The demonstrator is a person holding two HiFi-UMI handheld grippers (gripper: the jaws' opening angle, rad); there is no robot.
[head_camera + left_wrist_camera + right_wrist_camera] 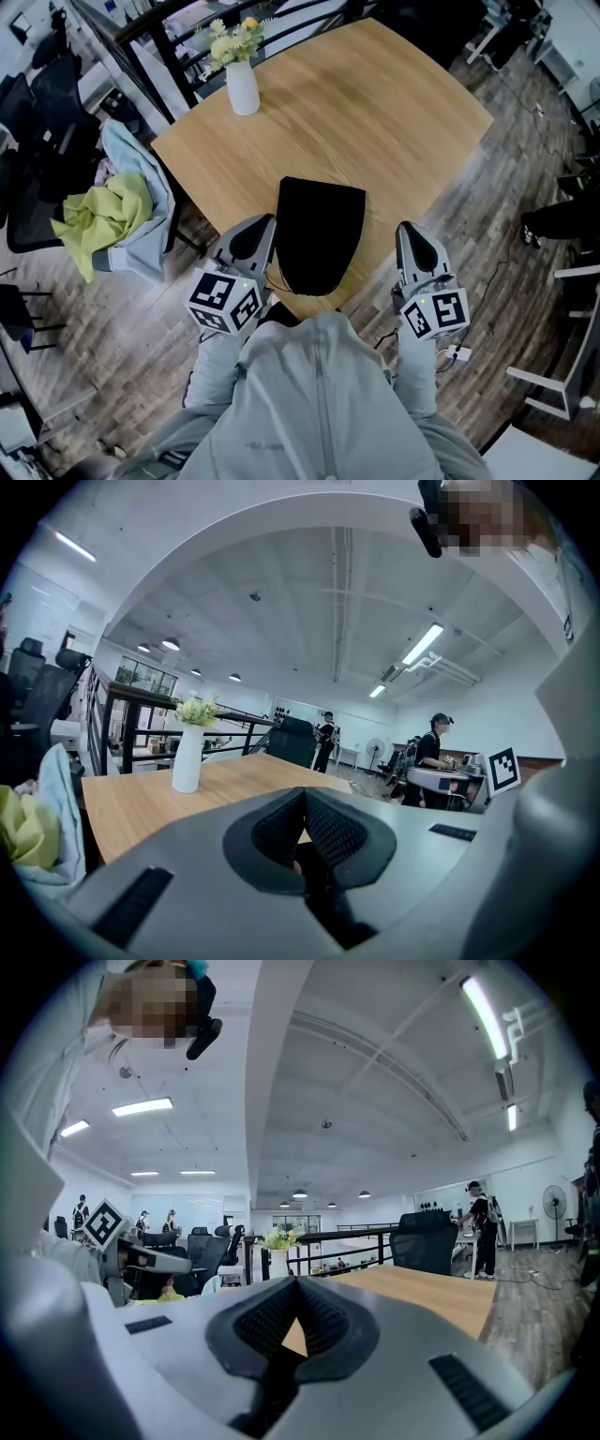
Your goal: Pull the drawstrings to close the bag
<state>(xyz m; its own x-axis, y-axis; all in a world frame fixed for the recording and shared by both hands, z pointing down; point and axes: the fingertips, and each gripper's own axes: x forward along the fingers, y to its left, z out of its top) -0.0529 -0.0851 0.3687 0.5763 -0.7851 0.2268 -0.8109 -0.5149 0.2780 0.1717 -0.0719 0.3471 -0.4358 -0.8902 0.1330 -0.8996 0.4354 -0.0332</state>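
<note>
Left gripper (264, 225): in its own view (302, 801) the jaws are pressed together with nothing between them, and only tabletop shows past them. It points away from me, at the near-left of the scene.

Right gripper (407, 231): jaws likewise closed and empty in its view (295, 1290). It points the same way, at the near-right.

The black fabric drawstring bag (321, 234) lies flat on the light wooden table (375, 112), close to the near edge and between my two grippers. Its long axis runs near to far, roughly parallel to both grippers.

Left gripper sits just beside the bag's left edge. Right gripper stands clear of the right edge, with bare wood between them, so left is nearer.

A thin dark cord (269, 279) seems to trail off the bag's near-left corner, so I judge the mouth to be at the near end. I cannot make out a cord on the right.

My read: both jaws must open, and each reaches inward toward that near end.
</note>
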